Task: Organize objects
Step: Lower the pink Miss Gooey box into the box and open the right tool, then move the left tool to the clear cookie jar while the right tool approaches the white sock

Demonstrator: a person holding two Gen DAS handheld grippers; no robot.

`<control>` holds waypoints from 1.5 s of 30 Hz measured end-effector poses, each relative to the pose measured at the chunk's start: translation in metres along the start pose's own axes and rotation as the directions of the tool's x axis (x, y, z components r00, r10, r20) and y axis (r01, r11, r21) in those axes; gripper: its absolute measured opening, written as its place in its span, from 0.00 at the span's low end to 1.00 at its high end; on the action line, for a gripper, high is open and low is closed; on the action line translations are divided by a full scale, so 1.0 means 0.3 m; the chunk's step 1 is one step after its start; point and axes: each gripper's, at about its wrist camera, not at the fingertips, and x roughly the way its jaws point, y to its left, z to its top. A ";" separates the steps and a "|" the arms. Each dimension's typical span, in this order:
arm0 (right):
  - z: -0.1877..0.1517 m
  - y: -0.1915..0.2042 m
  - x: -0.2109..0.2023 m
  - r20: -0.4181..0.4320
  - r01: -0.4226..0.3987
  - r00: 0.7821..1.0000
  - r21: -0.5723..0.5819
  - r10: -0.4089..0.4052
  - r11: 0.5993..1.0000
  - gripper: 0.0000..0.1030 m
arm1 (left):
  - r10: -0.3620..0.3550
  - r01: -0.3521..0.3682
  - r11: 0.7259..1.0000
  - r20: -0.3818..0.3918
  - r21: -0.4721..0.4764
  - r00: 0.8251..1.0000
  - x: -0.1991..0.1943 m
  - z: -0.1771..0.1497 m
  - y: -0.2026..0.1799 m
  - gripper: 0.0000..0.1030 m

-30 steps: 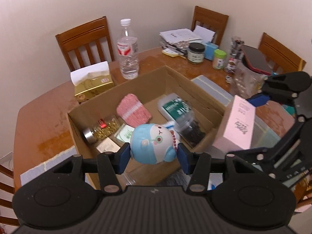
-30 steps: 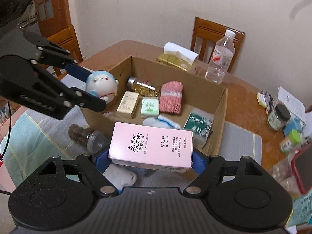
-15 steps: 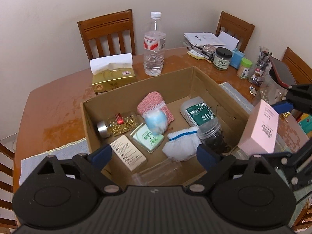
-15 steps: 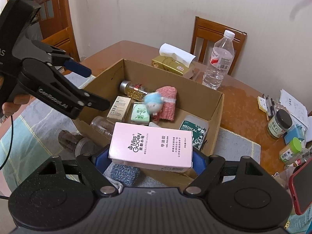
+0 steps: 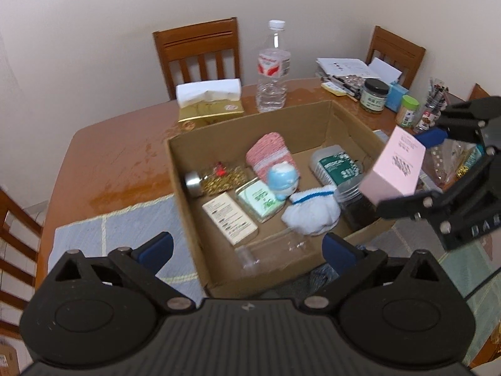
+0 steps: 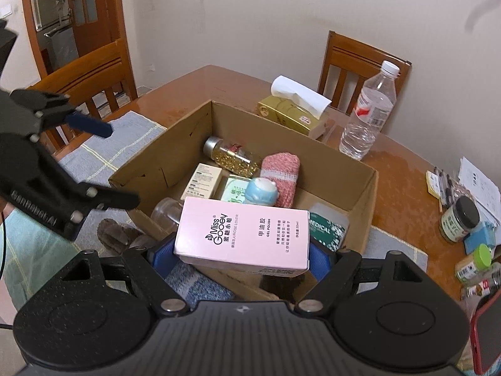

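The open cardboard box (image 5: pixel 250 125) holds a round blue toy (image 5: pixel 281 180), which lies beside a pink knitted cloth (image 5: pixel 269 153) and a green packet (image 5: pixel 258 199). A gold-bead jar (image 5: pixel 219 180), a white sock (image 5: pixel 313 213) and a medical pack (image 5: pixel 336 164) also lie inside. My left gripper (image 5: pixel 247 247) hangs over the box's near wall, its jaws opening wide with nothing between them. My right gripper (image 6: pixel 241 253) is shut on a pink nail-polish carton (image 6: pixel 244 232), held lengthwise above the box's near edge (image 6: pixel 353 188). In the right wrist view the left gripper (image 6: pixel 120 166) is at the left.
Behind the box stand a gold tissue box (image 5: pixel 209 106) and a water bottle (image 5: pixel 272 69). Jars, pens and papers (image 5: pixel 372 95) crowd the table's far right. A grey placemat (image 5: pixel 116 235) lies left of the box, a red phone (image 6: pixel 488 332) at the right. Wooden chairs ring the table.
My left jaws went from shut on the blue toy to wide open. The toy dropped into the box beside the pink cloth. The right gripper carried the pink carton closer over the box.
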 end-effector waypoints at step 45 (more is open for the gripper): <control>-0.317 0.242 0.254 -0.191 0.029 0.982 0.147 0.000 0.989 1.00 | 0.089 -0.100 0.963 -0.054 -0.249 0.995 0.021 -0.312 0.094 0.98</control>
